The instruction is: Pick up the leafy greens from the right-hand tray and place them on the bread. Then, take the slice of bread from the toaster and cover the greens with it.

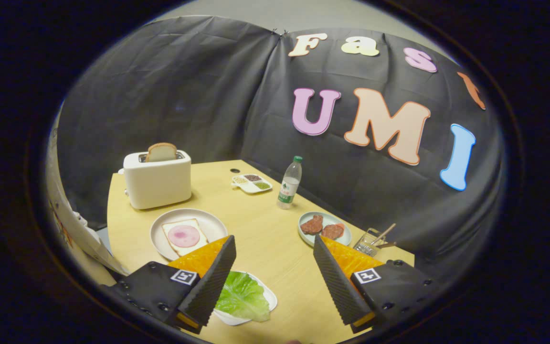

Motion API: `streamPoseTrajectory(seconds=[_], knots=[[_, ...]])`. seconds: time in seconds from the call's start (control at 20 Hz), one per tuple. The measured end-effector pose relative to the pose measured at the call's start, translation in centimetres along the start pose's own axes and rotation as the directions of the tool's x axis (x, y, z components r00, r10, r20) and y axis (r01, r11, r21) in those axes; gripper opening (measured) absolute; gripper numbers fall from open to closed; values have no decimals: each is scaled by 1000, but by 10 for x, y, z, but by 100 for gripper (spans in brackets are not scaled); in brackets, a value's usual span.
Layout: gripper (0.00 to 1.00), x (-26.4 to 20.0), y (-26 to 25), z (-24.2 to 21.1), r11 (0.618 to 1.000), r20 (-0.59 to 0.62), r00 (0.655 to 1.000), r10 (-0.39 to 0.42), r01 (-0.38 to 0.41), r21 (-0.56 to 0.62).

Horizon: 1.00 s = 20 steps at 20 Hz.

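Smooth wooden table (265,239); crinkly greens (242,297) between spread tool (274,248) fingers.

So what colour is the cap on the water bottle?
Green, in the gripper view: the bottle cap. The gripper hangs open above the table.

A crinkled green lettuce leaf (242,297) lies flat in a small white tray (269,298) on the tabletop, partly behind the tool's left finger. Farther off, a slice of bread (185,236) topped with a round pink slice of ham (184,235) lies on a round plate (213,223). Behind it, a browned bread slice (161,152) stands upright in a slot of the white toaster (157,181).
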State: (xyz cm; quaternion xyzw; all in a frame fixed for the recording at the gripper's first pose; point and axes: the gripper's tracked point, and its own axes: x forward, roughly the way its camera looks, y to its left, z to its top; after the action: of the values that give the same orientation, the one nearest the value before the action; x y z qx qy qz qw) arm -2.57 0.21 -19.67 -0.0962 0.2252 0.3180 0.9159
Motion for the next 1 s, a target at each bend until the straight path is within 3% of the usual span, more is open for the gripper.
streamPoseTrajectory(seconds=[0.5, 1.0], knots=[[100, 34, 27, -78, 987, -183, 972, 144, -154, -38], [100, 52, 48, -145, 975, -325, 922, 209, -223, -7]])
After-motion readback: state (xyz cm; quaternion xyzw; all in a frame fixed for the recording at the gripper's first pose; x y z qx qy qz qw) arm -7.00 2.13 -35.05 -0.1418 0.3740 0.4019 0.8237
